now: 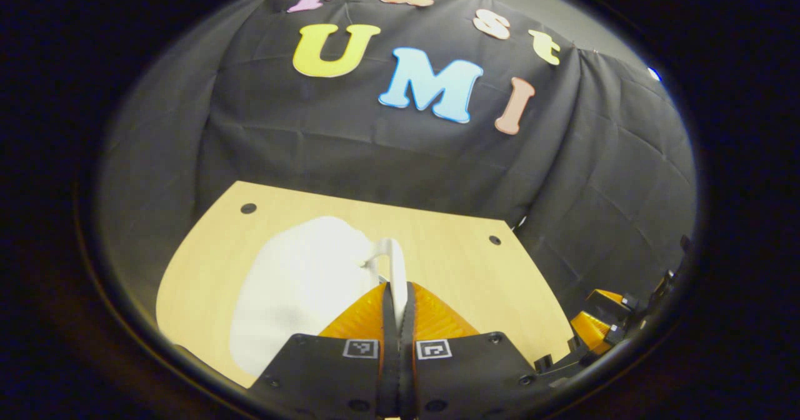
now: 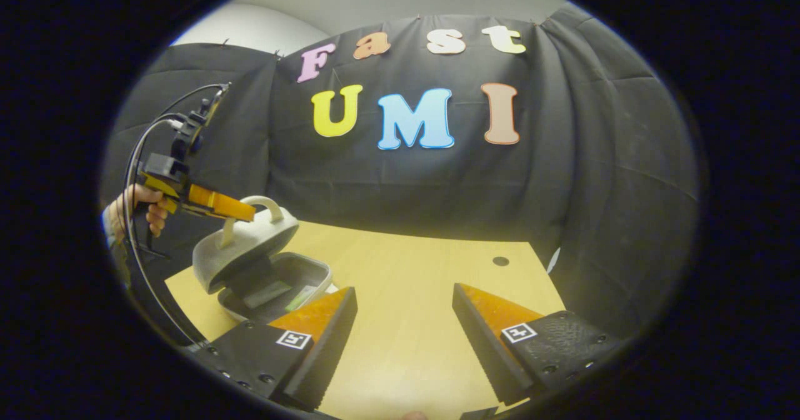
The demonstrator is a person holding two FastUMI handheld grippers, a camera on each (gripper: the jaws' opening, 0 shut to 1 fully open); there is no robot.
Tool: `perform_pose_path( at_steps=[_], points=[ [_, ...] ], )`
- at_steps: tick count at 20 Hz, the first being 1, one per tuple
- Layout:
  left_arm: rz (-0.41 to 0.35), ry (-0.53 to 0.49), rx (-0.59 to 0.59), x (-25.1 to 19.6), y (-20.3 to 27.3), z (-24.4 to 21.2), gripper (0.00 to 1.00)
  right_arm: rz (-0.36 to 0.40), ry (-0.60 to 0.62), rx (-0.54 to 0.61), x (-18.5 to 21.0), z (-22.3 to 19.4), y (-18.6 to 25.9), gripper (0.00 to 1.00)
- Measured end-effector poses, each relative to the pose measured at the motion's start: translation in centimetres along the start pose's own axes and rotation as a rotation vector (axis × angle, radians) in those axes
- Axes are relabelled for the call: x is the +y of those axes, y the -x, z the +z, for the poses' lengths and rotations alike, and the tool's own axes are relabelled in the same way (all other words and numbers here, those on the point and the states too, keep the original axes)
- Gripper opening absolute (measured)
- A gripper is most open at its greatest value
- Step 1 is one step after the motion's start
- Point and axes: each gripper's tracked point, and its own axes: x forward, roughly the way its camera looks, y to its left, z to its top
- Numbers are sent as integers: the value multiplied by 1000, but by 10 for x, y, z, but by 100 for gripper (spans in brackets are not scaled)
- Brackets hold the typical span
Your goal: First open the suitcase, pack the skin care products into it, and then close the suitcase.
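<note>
Right gripper view is showing the right tongs (image 2: 404, 320) nearest, gaping wide and holding nothing above the bare tabletop (image 2: 412, 282). Farther off, at the tabletop's left corner, the small white suitcase (image 2: 250, 264) is sitting half open, and flat things are lying in its tray. The left tongs (image 2: 240, 210), held by a hand (image 2: 134, 210), are pinching the handle (image 2: 265, 206) on the lid (image 2: 244, 242) and holding it up. In the left gripper view the left tongs (image 1: 396, 307) are squeezing tight on that thin handle (image 1: 394, 267). The case is looking light, stiff and smooth, so the handle is probably the best place to hold. The lid could be going up or coming down. What the flat things are is hard to tell, and the lid is hiding the tray's back.
</note>
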Motion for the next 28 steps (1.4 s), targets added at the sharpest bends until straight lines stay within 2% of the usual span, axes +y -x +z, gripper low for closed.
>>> perform_pose_path(
  at_steps=[5, 9, 13, 16, 17, 18, 19, 20, 21, 22, 23, 24, 26, 28],
  points=[
    [-4, -32, 103, -30, -59, -80, 8, -26, -27, 5, -28, -8, 6, 94],
    [15, -101, 178, -39, -94, -123, 8, -70, -53, 30, -38, -15, 5, 94],
    [27, -139, 197, -41, -105, -139, 11, -105, -52, 34, -39, -14, 5, 94],
    [0, -158, 179, -52, -104, -147, 15, -130, -55, 40, -37, -15, 6, 94],
    [-5, -145, 153, -54, -101, -144, 26, -132, -64, 42, -34, -16, 5, 94],
    [-9, -137, 117, -54, -99, -137, 30, -135, -68, 41, -31, -14, 5, 94],
    [-6, -136, 82, -53, -91, -129, 41, -144, -67, 40, -29, -13, 5, 94],
    [3, -136, 32, -53, -81, -118, 46, -154, -64, 35, -27, -11, 6, 94],
    [7, -143, -19, -54, -68, -107, 65, -162, -59, 24, -25, -7, 7, 94],
    [27, -158, -72, -53, -53, -94, 72, -172, -52, 13, -22, -4, 8, 87],
    [56, -184, -134, -48, -38, -79, 92, -182, -43, 3, -21, -1, 8, 94],
    [76, -214, -206, -47, -20, -61, 84, -192, -37, -9, -19, 2, 9, 94],
    [103, -255, -323, -49, 12, -31, 90, -209, -36, -42, -16, 11, 12, 94],
    [91, -265, -429, -65, 46, -9, 90, -217, -40, -101, -13, 24, 19, 94]
  ],
)
